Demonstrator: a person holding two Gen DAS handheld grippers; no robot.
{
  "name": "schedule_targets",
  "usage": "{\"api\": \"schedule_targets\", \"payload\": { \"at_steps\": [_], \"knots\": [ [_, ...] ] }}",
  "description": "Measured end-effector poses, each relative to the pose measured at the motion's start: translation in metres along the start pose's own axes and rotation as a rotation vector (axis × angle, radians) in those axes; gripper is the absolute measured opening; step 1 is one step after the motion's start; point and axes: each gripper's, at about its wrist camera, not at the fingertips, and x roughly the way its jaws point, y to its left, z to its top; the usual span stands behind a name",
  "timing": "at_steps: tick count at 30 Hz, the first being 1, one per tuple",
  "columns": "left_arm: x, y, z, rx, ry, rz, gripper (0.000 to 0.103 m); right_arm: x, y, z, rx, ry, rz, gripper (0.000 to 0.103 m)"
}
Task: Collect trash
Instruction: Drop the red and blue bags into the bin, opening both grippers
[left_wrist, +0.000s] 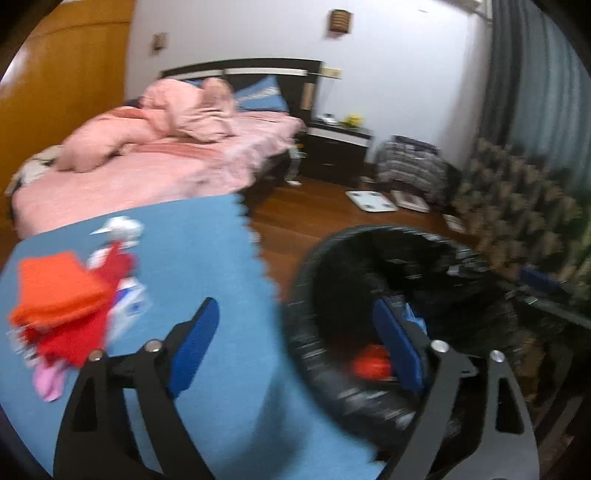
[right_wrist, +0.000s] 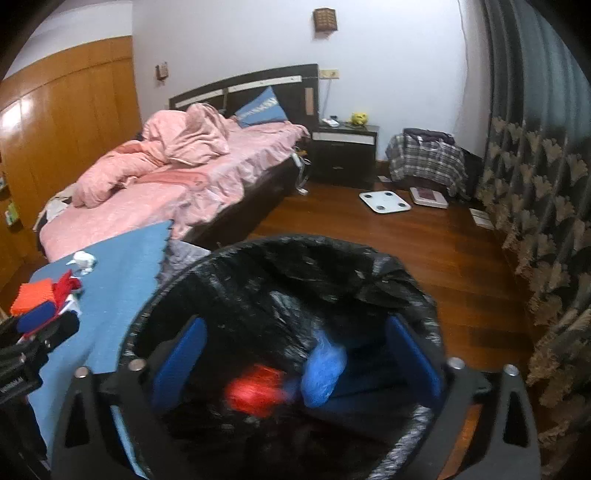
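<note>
A bin lined with a black bag (right_wrist: 373, 273) stands on the floor beside a blue cloth-covered table (left_wrist: 207, 258). Inside it lie a red piece of trash (right_wrist: 255, 391) and a blue one (right_wrist: 323, 369). My right gripper (right_wrist: 295, 354) is open and empty over the bin's mouth. My left gripper (left_wrist: 295, 343) is open and empty, straddling the table edge and the bin rim (left_wrist: 295, 325). On the table sit an orange and red pile (left_wrist: 62, 295), a white crumpled scrap (left_wrist: 122, 225) and a pink scrap (left_wrist: 48, 380). The left gripper's finger (right_wrist: 40, 317) shows in the right wrist view.
A bed with pink bedding (right_wrist: 155, 177) stands behind the table. A dark nightstand (right_wrist: 343, 151), a plaid bag (right_wrist: 428, 158), a white scale (right_wrist: 384, 201) and a second scale (right_wrist: 428, 197) are on the wooden floor. Patterned curtains (right_wrist: 539, 184) hang at right.
</note>
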Motion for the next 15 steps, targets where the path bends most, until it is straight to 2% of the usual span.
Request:
{"api": "schedule_targets", "payload": {
  "at_steps": [10,14,15],
  "knots": [
    [-0.047,0.127,-0.042,-0.101,0.025,0.314,0.089,0.012,0.120,-0.023,-0.137,0.063,0.252,0.097],
    [-0.056,0.168,-0.055,-0.146,0.047,0.406,0.088,0.017,0.169,-0.035,-0.189,0.072,0.325,0.097],
    [-0.057,0.176,-0.056,-0.158,0.050,0.421,0.085,0.018,0.178,-0.037,-0.198,0.076,0.334,0.097]
  ]
}}
